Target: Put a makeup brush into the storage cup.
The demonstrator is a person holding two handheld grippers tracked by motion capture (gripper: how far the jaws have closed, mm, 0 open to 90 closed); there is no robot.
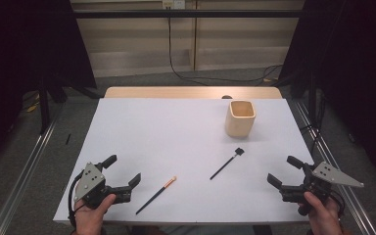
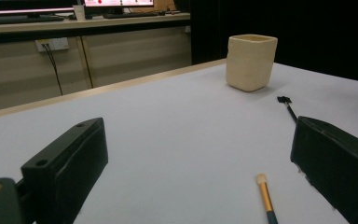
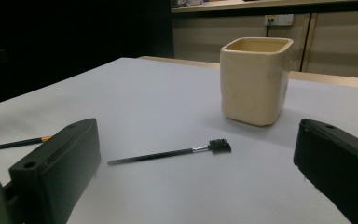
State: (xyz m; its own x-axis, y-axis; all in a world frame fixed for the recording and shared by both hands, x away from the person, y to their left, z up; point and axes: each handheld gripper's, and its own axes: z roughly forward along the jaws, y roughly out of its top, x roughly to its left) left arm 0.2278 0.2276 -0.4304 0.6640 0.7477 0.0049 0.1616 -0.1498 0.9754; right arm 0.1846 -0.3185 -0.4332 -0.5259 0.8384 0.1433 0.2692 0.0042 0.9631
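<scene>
A cream square cup (image 1: pixel 240 118) (image 2: pixel 251 61) (image 3: pixel 255 79) stands upright at the back right of the white table (image 1: pixel 166 127). In front of it lies a thin black brush with a black head (image 1: pixel 226 163) (image 3: pixel 168 154) (image 2: pixel 286 105). Further left lies a black-handled brush with an orange collar and pale tip (image 1: pixel 156 195) (image 2: pixel 265 196) (image 3: pixel 14 144). My left gripper (image 1: pixel 123 169) (image 2: pixel 200 168) rests open at the front left corner, nothing between its jaws. My right gripper (image 1: pixel 284 170) (image 3: pixel 198 172) is open at the front right, also with nothing in it.
A wooden strip (image 1: pixel 191 92) edges the table's far side. Metal rails (image 1: pixel 29 161) run along the floor on both sides, and cables (image 1: pixel 176 68) lie on the floor beyond the table. Dark curtains stand at left and right.
</scene>
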